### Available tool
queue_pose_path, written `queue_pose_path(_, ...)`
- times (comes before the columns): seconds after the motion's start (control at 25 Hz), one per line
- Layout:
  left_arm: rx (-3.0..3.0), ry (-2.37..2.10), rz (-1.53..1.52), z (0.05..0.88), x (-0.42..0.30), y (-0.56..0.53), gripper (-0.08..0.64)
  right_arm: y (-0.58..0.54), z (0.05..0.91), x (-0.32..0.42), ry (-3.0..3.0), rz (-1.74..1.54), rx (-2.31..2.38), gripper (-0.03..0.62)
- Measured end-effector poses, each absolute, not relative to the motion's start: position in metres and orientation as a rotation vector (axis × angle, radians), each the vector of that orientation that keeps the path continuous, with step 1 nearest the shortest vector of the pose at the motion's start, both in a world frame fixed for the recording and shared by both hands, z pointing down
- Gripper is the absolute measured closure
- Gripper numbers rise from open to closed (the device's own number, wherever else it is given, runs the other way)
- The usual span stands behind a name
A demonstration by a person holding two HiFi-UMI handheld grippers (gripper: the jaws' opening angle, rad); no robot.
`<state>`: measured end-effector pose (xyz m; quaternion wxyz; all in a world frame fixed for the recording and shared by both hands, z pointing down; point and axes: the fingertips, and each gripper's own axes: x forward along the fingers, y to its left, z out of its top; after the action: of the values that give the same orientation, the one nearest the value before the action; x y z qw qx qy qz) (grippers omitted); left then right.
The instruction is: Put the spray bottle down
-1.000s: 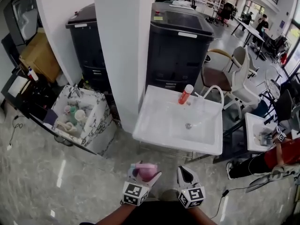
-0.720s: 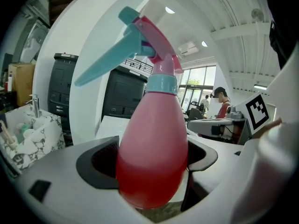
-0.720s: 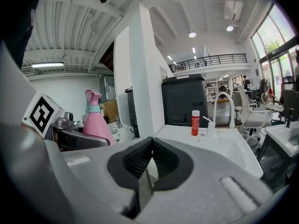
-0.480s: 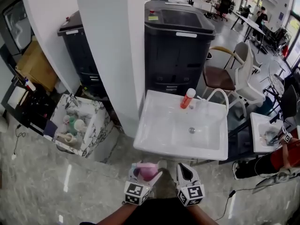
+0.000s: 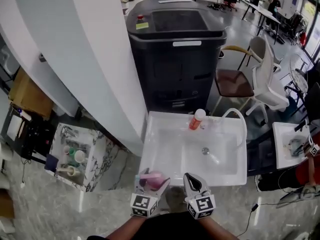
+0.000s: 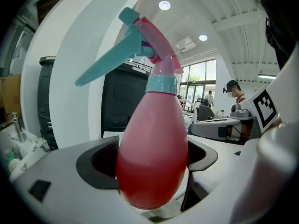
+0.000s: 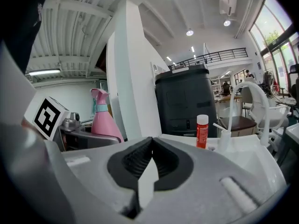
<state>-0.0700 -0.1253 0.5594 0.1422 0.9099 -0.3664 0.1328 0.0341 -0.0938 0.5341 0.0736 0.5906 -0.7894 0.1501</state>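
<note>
The left gripper (image 5: pixel 153 185) has its jaws clamped on the round belly of the pink, pear-shaped plastic spray bottle (image 6: pixel 152 157), which stands upright between the dark pads with its teal collar and teal trigger pointing up and to the left. The bottle is carried in the air, not resting on anything. In the head view it sits at the near left corner of the white rectangular sink basin (image 5: pixel 172 156), though whether it is over the rim or just short of it cannot be told. The right gripper (image 7: pixel 152 148) is just beside it on the right, its jaws pressed together on nothing. A small red bottle with a white cap (image 5: pixel 196 119) stands at the far edge of the sink, beside the white curved faucet (image 5: pixel 235 115), well apart from both grippers. The step in hand looks like the approach, with the set-down itself not yet begun. The next move probably calls for choosing a flat spot, likely the sink's near rim or its floor. The bottle must then be lowered upright until its base bears weight, and only then should the jaws part, since its narrow rounded base could tip.
</note>
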Motion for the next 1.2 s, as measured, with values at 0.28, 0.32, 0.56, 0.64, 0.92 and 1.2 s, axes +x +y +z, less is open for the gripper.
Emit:
queue_pose_path(0.28, 2.599, -1.151, 0.402, 0.584, -0.041, -0.223, 0.150, -0.167, 0.553, 0.062, -2.387, 0.525, 1.713, 0.594)
queue_pose_path(0.32, 2.588, -1.161, 0.412, 0.589, -0.038, -0.235, 0.149, -0.176, 0.554, 0.064, -2.393, 0.527, 1.698, 0.595)
queue_pose_path(0.56, 2.568, -1.228, 0.435, 0.617, -0.011, -0.313, 0.149, -0.232, 0.568, 0.083, -2.424, 0.539, 1.637, 0.594)
queue_pose_path(0.64, 2.569, -1.245, 0.440, 0.627, -0.001, -0.335, 0.150, -0.247, 0.574, 0.092, -2.429, 0.547, 1.626, 0.594)
queue_pose_path(0.92, 2.614, -1.261, 0.473, 0.666, 0.023, -0.394, 0.149, -0.276, 0.603, 0.117, -2.404, 0.653, 1.607, 0.594)
queue_pose_path(1.2, 2.574, -1.260, 0.450, 0.709, 0.031, -0.442, 0.149, -0.302, 0.623, 0.124, -2.389, 0.659, 1.543, 0.594)
